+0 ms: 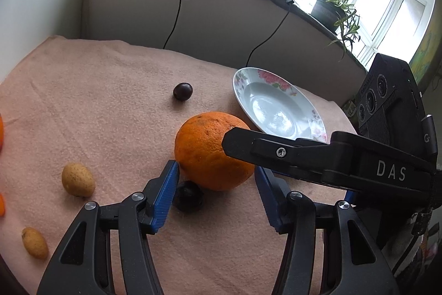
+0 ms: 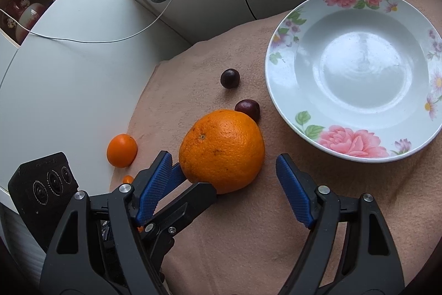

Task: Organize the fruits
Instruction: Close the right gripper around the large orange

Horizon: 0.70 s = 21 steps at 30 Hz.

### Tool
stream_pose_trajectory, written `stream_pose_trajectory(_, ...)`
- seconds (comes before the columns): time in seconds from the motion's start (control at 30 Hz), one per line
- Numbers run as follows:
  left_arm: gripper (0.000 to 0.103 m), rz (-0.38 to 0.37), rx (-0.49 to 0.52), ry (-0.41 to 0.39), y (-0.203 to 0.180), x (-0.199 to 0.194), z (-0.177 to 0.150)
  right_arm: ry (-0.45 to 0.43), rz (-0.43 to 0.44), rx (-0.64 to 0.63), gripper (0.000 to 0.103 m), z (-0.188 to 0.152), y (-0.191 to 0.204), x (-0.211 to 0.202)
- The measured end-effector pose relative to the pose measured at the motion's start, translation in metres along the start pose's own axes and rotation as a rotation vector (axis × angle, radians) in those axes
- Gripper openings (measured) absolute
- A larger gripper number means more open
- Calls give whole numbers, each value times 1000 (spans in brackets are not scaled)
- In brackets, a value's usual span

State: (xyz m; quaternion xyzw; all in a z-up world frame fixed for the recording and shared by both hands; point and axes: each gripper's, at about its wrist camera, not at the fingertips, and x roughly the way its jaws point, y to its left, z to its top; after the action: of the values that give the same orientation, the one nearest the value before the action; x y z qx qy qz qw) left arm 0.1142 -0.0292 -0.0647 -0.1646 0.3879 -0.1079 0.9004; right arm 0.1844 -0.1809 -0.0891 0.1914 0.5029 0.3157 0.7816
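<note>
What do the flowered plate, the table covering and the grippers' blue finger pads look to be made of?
Plate: glazed ceramic or perhaps melamine; its glossy white surface mirrors the window, and the printed pink roses look like a decal.
Table covering: soft peach fleece or towelling; it is matte, fuzzy and creased.
Finger pads: likely rubber or printed plastic; they are matte blue with fine ribbing.

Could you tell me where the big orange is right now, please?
The big orange lies on the peach cloth left of the floral plate, a dark plum touching its far side.

Glossy glazed plate (image 2: 281, 90) on matt fuzzy cloth (image 2: 248, 226); dimpled orange (image 2: 221, 148).
</note>
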Motion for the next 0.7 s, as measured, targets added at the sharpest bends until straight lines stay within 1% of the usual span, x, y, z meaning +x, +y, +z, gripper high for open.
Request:
stream_pose_trajectory(0.07,57,1,2,5,0,2,1,3,2,0,80,1,-1,2)
stream_pose_trajectory(0.13,57,11,7,6,0,5,2,11,5,-1,73,2,-1,4)
stream_pose_trajectory(0.3,61,1,-4,11,5,8,3,19,18,1,68,3,0,8)
stream_pose_trajectory(0.4,61,-9,-8,15,6,9,3,19,6,-19,67,3,4,8)
stream_pose_trajectory(0.7,61,-3,6,3,3,6,1,10,-17,-55,66,1,12,6)
